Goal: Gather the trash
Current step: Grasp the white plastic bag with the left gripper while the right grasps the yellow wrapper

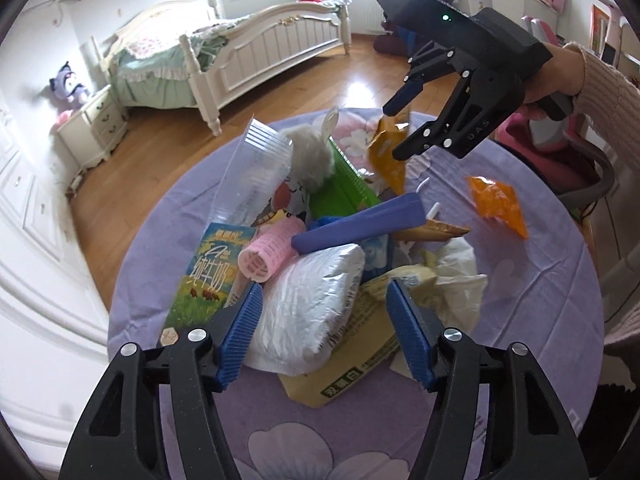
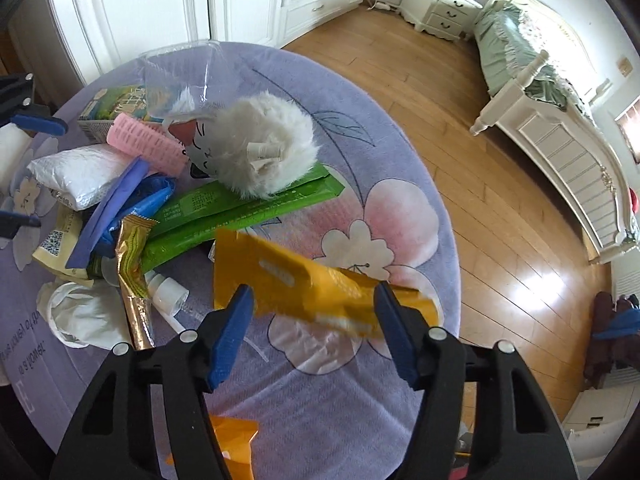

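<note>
A heap of trash lies on a round table with a purple flowered cloth (image 1: 532,292). My left gripper (image 1: 326,322) is open, its blue pads on either side of a silver foil packet (image 1: 312,300), not touching it. My right gripper (image 2: 314,332) is open, and a yellow wrapper (image 2: 320,284) shows blurred between its fingers, apparently loose. In the left wrist view the right gripper (image 1: 394,134) hangs over the far side of the table next to that yellow wrapper (image 1: 386,152). A second orange wrapper (image 1: 498,204) lies to the right.
The heap also holds a milk carton (image 1: 208,272), a pink hair roller (image 1: 272,250), a clear plastic cup (image 1: 256,176), a white plush toy (image 2: 256,148), a green packet (image 2: 248,208), a gold wrapper (image 2: 134,276), a white tissue (image 1: 460,268). A bed (image 1: 248,48) and wooden floor lie beyond.
</note>
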`<state>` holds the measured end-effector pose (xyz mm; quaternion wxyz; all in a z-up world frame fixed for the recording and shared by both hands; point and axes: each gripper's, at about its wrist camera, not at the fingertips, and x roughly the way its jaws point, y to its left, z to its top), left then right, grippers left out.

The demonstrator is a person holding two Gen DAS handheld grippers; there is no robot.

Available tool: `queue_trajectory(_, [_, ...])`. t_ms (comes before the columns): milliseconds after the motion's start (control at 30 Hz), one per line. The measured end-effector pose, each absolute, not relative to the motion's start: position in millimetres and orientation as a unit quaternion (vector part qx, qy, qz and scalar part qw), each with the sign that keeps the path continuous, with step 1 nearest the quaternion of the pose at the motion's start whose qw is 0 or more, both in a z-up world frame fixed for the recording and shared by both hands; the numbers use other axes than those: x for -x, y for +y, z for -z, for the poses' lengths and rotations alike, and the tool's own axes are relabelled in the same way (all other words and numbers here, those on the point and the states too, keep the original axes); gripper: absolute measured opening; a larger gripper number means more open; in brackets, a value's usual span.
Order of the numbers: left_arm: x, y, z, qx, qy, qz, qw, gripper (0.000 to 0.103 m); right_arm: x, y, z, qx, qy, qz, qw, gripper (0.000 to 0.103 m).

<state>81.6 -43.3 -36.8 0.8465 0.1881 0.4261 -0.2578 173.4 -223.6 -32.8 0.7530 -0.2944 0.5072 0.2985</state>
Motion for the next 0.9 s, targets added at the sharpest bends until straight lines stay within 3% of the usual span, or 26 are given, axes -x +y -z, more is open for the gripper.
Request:
queue_trajectory(67, [-88, -44, 42, -0.191, 0.434, 0.262, 0.84, 0.064, -178, -220, 38, 0.295, 0.513, -0.304, 0.746, 0.062])
queue_trajectory(133, [-92, -46, 48, -0.194, 0.444, 0.271, 0.832, 0.052, -183, -216, 43, 0.292, 0.523, -0.311, 0.738, 0.056])
queue_trajectory(167, [-95, -46, 51, -0.194, 0.447, 0.271, 0.83, 0.045, -187, -215, 46, 0.283, 0.533, -0.316, 0.732, 0.047])
queue_trajectory(300, [-105, -44, 57, -0.183, 0.457, 0.272, 0.827, 0.032, -194, -217, 48, 0.255, 0.542, -0.328, 0.731, 0.036])
queue_trajectory(467, [-106, -41, 57, -0.169, 0.454, 0.272, 0.832, 0.026, -192, -223, 44, 0.227, 0.546, -0.339, 0.732, 0.027])
queue_trajectory(900, [-96, -39, 40, -0.151, 0.433, 0.259, 0.85, 0.022, -156, -233, 26, 0.231, 0.51, -0.328, 0.761, 0.022])
